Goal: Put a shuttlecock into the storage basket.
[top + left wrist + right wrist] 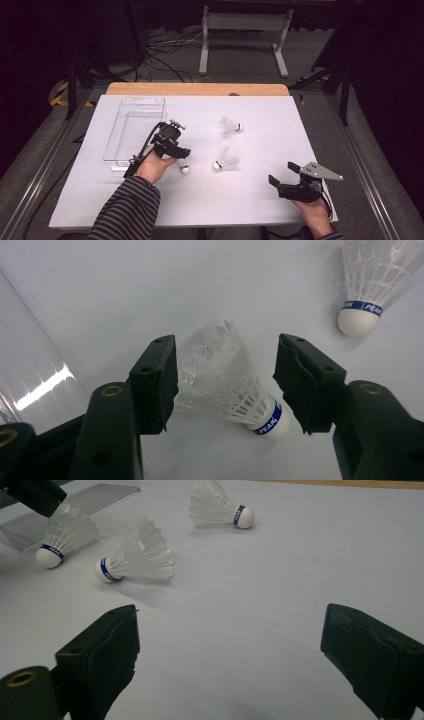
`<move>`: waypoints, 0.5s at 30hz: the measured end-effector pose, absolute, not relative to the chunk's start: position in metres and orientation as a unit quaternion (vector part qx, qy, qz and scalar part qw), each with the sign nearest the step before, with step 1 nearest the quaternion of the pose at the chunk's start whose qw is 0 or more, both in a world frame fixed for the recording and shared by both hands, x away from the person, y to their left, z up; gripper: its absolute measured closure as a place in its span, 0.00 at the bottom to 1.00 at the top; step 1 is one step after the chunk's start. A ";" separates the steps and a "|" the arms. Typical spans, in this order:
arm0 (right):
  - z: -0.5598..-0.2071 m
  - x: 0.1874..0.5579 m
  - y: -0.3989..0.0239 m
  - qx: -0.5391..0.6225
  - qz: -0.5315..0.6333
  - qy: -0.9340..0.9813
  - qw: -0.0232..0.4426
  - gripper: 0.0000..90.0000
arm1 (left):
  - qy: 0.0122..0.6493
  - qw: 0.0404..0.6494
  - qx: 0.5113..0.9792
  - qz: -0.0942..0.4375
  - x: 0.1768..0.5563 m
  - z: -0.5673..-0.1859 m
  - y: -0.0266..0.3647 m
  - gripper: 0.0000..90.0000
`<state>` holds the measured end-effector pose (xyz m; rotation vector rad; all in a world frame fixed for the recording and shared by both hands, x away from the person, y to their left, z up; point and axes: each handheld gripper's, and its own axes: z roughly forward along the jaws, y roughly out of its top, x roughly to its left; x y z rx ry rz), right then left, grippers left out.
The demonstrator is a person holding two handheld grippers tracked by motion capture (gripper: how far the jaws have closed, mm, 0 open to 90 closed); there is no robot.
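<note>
— Left gripper (225, 375): we note its jaws apart, set down over a shuttlecock (227, 385). The feathers lie between the two pads; the left pad sits just against the feather skirt, the right pad stands off the cork. We log it as not clamped.

— Where do we place that shuttlecock?

— Beside the clear plastic tray (135, 131), just off its near right corner, lying on its side on the white table (260, 200). Its cork carries a blue band.

— And the others?

— We count two more. One shuttlecock (226, 159) lies farther right of the tray, near the first. Another (230, 126) rests beyond it, well clear of the tray's right wall.

— Right gripper (284, 174)?

— We see it far from the tray, at the table's near right, jaws spread wide over bare surface, nothing between them.
</note>
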<state>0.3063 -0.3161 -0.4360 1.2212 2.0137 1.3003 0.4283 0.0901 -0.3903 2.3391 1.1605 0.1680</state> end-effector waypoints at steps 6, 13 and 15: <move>-0.436 0.306 -0.316 0.442 0.470 0.731 0.223 0.11 | 0.428 0.259 0.865 0.051 0.429 -0.392 0.090 0.52; -0.436 0.306 -0.316 0.443 0.469 0.730 0.224 0.11 | 0.426 0.258 0.866 0.045 0.430 -0.393 0.090 0.58; -0.436 0.306 -0.316 0.443 0.469 0.730 0.224 0.11 | 0.425 0.259 0.866 0.044 0.430 -0.392 0.091 0.60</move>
